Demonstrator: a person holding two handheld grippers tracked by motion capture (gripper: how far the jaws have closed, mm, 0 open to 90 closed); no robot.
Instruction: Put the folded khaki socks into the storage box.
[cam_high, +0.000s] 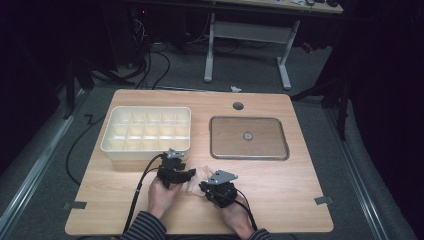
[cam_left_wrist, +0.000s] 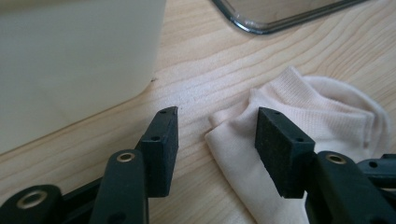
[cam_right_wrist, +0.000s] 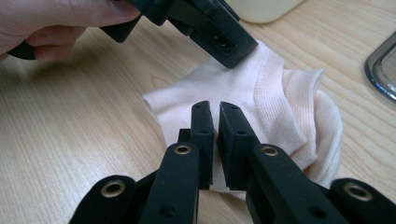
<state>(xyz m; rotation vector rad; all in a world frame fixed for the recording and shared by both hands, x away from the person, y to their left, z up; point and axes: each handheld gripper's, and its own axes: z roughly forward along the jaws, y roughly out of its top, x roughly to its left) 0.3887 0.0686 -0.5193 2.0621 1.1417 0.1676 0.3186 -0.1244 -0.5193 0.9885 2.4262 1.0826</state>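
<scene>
Right gripper (cam_right_wrist: 215, 109): jaws nearly closed, pinching the pale sock's (cam_right_wrist: 243, 88) near edge. Left gripper (cam_left_wrist: 217, 116): jaws apart, straddling the sock's corner on the table (cam_high: 280, 180). High view adds the white divided box (cam_high: 146, 131) beyond.

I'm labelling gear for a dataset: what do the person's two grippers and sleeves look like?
Both the left gripper and the right gripper are black, with flat rectangular jaws, brass-coloured pivot rivets and a grey three-cornered plate on top. A black cable trails from each. The sleeves are dark with thin light stripes.
</scene>
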